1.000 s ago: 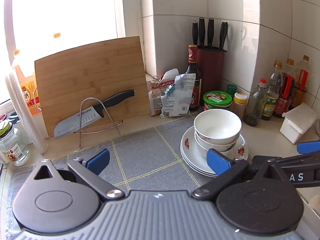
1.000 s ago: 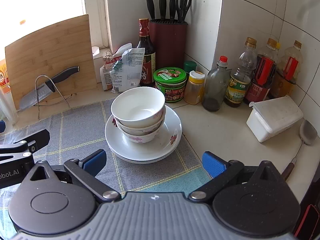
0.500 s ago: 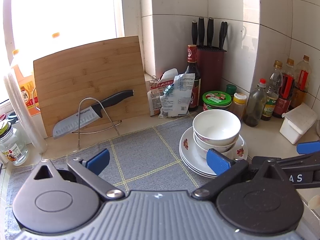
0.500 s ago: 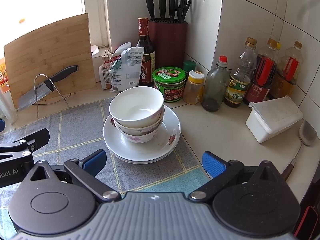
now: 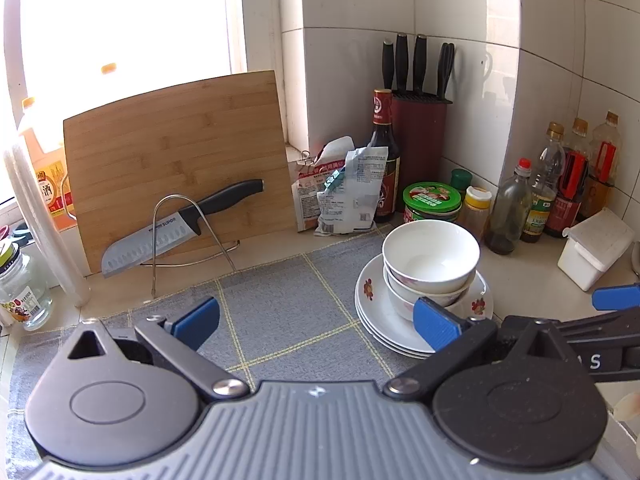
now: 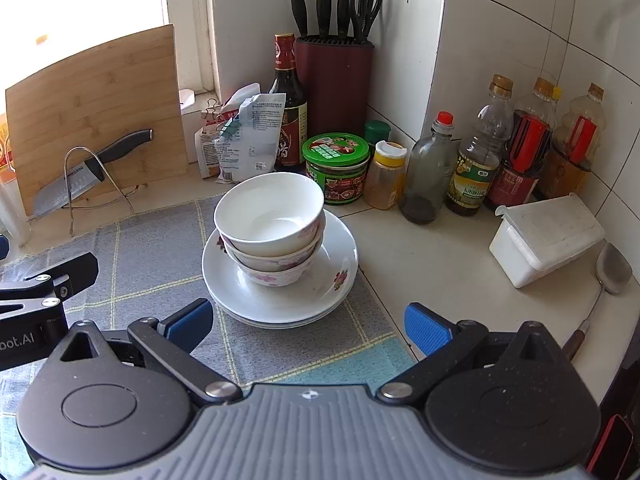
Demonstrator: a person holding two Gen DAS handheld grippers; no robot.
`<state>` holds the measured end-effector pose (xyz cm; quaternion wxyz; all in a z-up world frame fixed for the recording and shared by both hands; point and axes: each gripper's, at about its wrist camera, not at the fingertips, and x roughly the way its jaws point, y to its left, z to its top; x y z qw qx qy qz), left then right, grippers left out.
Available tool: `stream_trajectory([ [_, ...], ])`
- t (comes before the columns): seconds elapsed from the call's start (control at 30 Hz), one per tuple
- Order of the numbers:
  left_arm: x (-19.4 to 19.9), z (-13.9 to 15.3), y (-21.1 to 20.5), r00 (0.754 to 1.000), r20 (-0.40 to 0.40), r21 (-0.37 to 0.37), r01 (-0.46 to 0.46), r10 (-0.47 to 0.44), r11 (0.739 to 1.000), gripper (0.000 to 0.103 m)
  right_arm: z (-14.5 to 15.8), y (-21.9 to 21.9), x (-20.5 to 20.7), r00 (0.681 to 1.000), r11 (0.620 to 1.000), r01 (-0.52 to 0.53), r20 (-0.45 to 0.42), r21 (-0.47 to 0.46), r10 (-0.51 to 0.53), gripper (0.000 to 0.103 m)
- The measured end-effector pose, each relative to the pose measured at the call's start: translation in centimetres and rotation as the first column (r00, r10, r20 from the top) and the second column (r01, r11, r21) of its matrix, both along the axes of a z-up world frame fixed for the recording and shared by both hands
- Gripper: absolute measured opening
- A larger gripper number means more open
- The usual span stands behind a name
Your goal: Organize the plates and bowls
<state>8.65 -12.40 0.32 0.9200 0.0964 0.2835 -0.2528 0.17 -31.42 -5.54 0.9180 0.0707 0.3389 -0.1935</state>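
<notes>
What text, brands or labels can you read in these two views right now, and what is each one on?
"SUPOR": on the knife blade in the wire stand.
"酒": on the orange jug behind the cutting board.
"bot.AI": on the left tongs' body, cut off at the frame edge.
"S": on the right tongs' body, the rest hidden.
Printed labels on the dark sauce bottle, green-lidded jar, snack packets and oil bottles: too small to read.
</notes>
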Motion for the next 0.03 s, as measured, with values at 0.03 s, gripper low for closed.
stream_trajectory([
  [0.03,0.06,-0.07,-0.04,1.000,-0.003,-0.001,0.000,0.000,1.000,0.102,-0.01,-0.04,0.02,1.000,1.000,0.000,-0.001,0.000,0.000,0.103],
])
